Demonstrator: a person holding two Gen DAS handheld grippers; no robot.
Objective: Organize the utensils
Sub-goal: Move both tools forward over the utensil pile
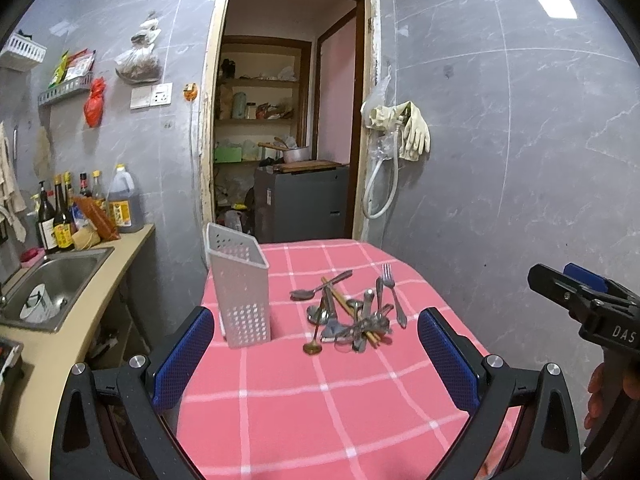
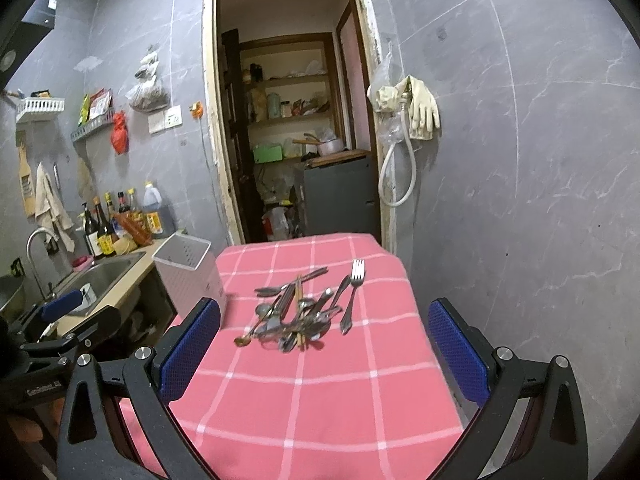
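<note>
A pile of metal spoons, forks and wooden chopsticks (image 1: 352, 314) lies on the pink checked tablecloth (image 1: 300, 400). A single fork (image 1: 394, 294) lies at the pile's right side. A white perforated utensil holder (image 1: 240, 288) stands upright left of the pile. My left gripper (image 1: 316, 356) is open and empty, above the near part of the table. In the right wrist view the pile (image 2: 296, 312), the fork (image 2: 352, 296) and the holder (image 2: 188, 276) show again. My right gripper (image 2: 324, 348) is open and empty, short of the pile.
A counter with a steel sink (image 1: 52, 284) and sauce bottles (image 1: 60, 212) runs along the left. An open doorway (image 1: 288, 120) to a pantry is behind the table. Grey tiled wall with hanging gloves (image 1: 412, 128) is on the right. The right gripper's body (image 1: 580, 304) shows at the right edge.
</note>
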